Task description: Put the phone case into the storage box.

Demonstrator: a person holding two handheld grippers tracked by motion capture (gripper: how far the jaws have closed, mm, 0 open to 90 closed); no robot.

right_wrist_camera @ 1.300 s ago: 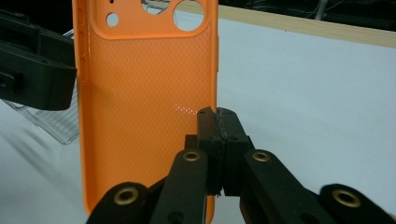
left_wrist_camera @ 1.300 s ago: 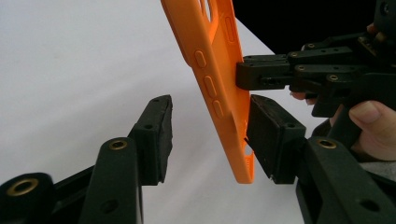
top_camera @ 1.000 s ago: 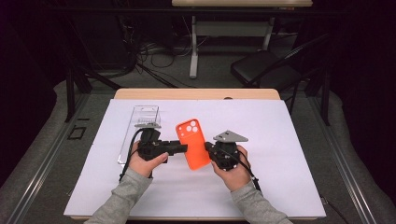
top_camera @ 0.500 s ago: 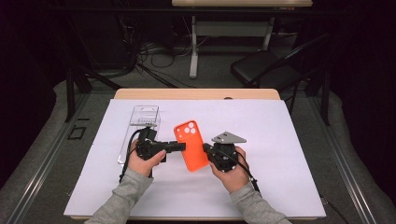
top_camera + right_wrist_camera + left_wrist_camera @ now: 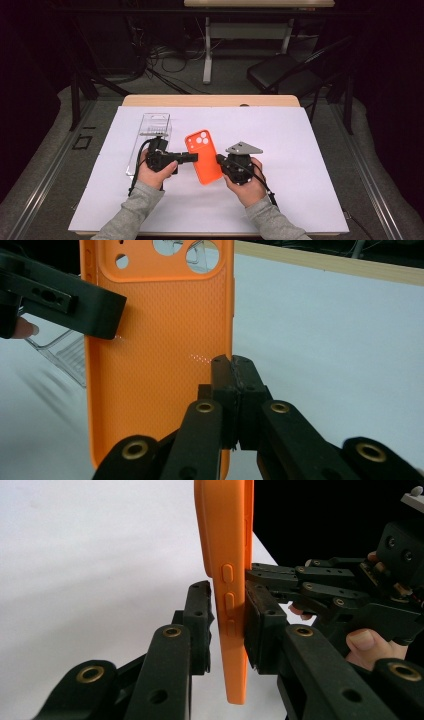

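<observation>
An orange phone case (image 5: 204, 156) with camera cutouts is held up over the white table cover between both grippers. My left gripper (image 5: 194, 157) comes in from the left. Its jaws have just been closing, and they now press on the case's button edge (image 5: 227, 555) from both sides, its fingers (image 5: 260, 615) flat against it. My right gripper (image 5: 220, 160) is shut on the opposite long edge; in the right gripper view its jaws (image 5: 232, 365) pinch the thin side wall of the case (image 5: 160, 340).
A clear plastic box (image 5: 150, 135) lies on the white cover (image 5: 310, 150) just behind my left hand, also seen as the clear box (image 5: 60, 355). The table's wooden far edge (image 5: 210, 100) is beyond. A dark chair (image 5: 285, 75) and cables stand on the floor behind.
The left gripper's jaws have closed onto the case's left edge. Both hands and the case have stayed nearly where they were.
</observation>
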